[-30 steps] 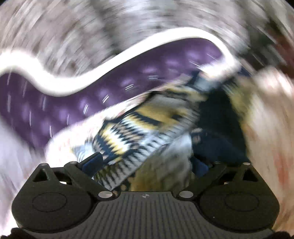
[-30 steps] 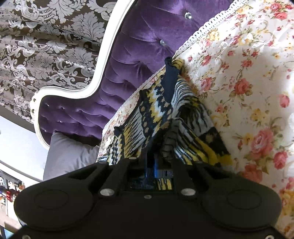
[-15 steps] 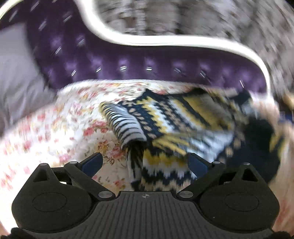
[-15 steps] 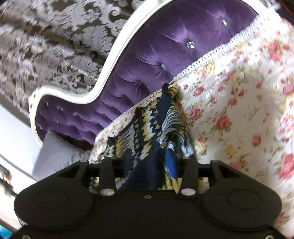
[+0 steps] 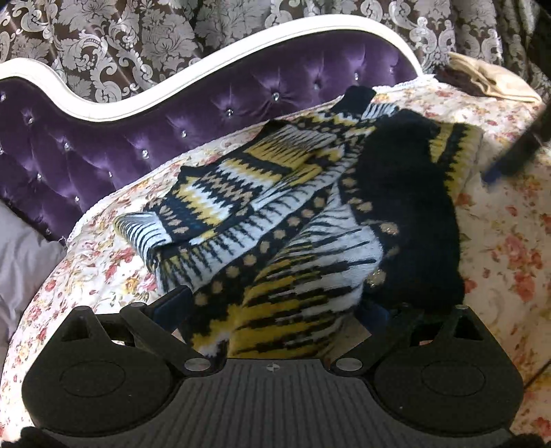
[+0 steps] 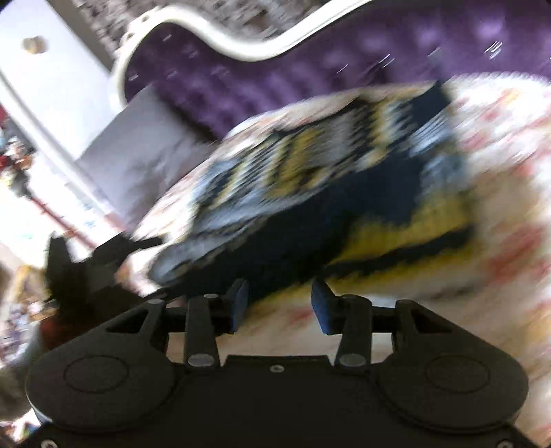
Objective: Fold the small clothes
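A small knitted sweater (image 5: 292, 220) in black, yellow and white lies bunched on the floral bed cover (image 5: 86, 268). Its near hem drapes between the wide-apart fingers of my left gripper (image 5: 272, 310), which is open. In the blurred right wrist view the sweater (image 6: 327, 193) lies just beyond my right gripper (image 6: 279, 303), which is open and empty over the cover. The right gripper's tip (image 5: 509, 162) shows at the right edge of the left wrist view.
A purple tufted headboard (image 5: 137, 131) with a white frame stands behind the bed, with patterned curtains (image 5: 172, 31) beyond. A grey pillow (image 5: 20, 255) lies at the left. A beige and dark cloth (image 5: 482, 79) lies at the far right corner.
My right gripper has opened, let go of the sweater and pulled back. The sweater has dropped onto the bed. My left gripper has opened and swung to face it.
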### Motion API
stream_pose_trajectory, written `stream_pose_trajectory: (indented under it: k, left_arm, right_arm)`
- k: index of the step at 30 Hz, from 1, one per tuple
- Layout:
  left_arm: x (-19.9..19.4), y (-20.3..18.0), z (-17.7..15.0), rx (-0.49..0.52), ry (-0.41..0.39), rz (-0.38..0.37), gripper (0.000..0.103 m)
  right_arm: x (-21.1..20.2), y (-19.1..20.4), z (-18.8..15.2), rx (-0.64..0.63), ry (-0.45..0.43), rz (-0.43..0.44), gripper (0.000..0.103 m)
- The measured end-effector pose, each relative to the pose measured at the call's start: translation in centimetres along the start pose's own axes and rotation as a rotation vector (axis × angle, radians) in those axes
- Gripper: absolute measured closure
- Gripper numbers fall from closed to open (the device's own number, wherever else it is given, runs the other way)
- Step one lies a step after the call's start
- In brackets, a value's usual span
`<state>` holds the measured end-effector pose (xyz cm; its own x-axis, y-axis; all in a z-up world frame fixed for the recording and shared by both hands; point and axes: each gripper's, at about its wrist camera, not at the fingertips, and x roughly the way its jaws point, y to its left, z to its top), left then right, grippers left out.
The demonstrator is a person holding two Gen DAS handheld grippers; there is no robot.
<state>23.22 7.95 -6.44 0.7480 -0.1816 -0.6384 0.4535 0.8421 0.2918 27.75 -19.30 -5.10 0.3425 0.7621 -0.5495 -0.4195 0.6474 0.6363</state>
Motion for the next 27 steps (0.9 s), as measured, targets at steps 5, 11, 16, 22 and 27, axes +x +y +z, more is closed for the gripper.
stream_pose_trajectory:
  k: [5, 11, 16, 22, 27]
  left_arm:
    - [-0.8, 0.8, -0.3, -0.036, -0.008, -0.002, 0.003]
    - [-1.9, 1.3, -0.9, -0.052, -0.023, -0.021, 0.003]
    - [-3.0, 1.9, -1.2, -0.05, -0.047, -0.036, 0.003]
    - [-2.9, 2.2, -0.3, -0.046, -0.069, -0.046, 0.003]
    - [-2.9, 3.0, -1.4, -0.115, -0.067, -0.067, 0.003]
  right_arm:
    - [3.8, 1.5, -3.1, 0.043, 0.052, 0.049, 0.036]
    - [6.5, 2.1, -4.0, 0.128, -0.037, 0.115, 0.033]
    - [6.6, 3.4, -2.4, 0.169, -0.048, 0.13, 0.095]
    - [5.3, 5.8, 4.3, 0.113, -0.106, 0.121, 0.092]
    - [5.9, 5.7, 3.0, 0.038, 0.043, 0.016, 0.053]
